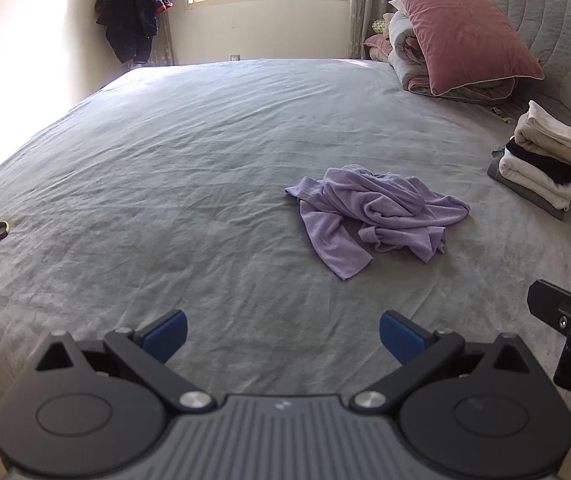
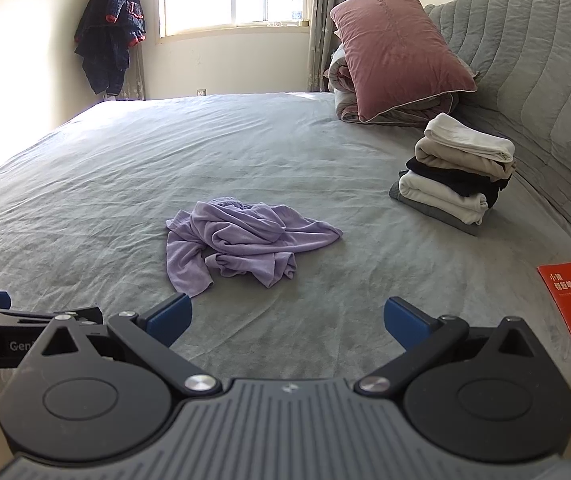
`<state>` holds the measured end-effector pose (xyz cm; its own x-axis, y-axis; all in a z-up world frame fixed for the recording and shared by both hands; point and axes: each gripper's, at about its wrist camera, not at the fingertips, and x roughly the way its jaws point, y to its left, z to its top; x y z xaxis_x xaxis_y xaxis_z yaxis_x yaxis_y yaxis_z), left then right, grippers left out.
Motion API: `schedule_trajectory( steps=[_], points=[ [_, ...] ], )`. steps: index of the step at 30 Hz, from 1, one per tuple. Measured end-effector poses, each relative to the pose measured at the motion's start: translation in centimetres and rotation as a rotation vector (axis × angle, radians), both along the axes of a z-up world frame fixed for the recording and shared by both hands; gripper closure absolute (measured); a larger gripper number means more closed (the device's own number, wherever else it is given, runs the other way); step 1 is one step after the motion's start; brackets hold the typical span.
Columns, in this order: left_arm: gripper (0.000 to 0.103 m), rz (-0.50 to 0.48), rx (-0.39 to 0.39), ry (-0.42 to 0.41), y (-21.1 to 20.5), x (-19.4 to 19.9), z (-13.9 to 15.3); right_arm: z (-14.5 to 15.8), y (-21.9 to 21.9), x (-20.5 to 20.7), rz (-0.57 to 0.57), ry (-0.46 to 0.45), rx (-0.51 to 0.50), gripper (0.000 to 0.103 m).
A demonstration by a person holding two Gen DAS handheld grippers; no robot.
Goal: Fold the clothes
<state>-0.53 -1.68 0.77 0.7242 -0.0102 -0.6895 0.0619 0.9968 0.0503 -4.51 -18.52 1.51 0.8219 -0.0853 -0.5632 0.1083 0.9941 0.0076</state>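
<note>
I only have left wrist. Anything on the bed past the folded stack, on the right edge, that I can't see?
Observer: Yes. The right wrist view shows an orange booklet lying on the grey bedsheet, nearer the camera than the folded stack.
Operator: Is the right gripper holding anything?
Observer: No. The right gripper is open and empty, short of the purple garment.
Operator: Garment touching the stack from that angle?
Observer: No, bare sheet lies between them.
</note>
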Motion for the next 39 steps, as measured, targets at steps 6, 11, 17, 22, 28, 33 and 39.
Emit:
schedule_trajectory(
  steps=[6,11,17,22,28,33,39],
  points=[
    [0.001,-0.003,0.005,0.003,-0.1,0.0,-0.1,-0.1,0.1,0.1,-0.001,0.005,-0.007,0.000],
    [0.001,-0.005,0.009,0.007,-0.1,0.1,-0.2,-0.2,0.1,0.1,0.002,0.006,-0.009,0.000],
    [0.001,-0.004,0.013,0.011,-0.1,0.3,-0.5,-0.4,0.3,0.3,0.000,0.010,-0.011,0.000],
    [0.001,0.002,0.019,0.020,-0.1,0.6,-1.1,-0.7,0.3,0.5,-0.003,0.012,-0.010,0.000],
    [0.001,0.009,0.030,0.042,-0.1,1.5,-2.3,-1.6,0.1,1.1,-0.003,0.030,-0.013,0.000],
    [0.000,0.025,0.034,0.056,0.0,2.6,-3.3,-2.6,-0.5,2.1,-0.015,0.046,-0.022,0.000],
    [0.000,0.070,0.018,0.059,0.4,4.6,-4.3,-4.0,-1.0,3.4,-0.042,0.052,-0.085,0.000]
  ],
)
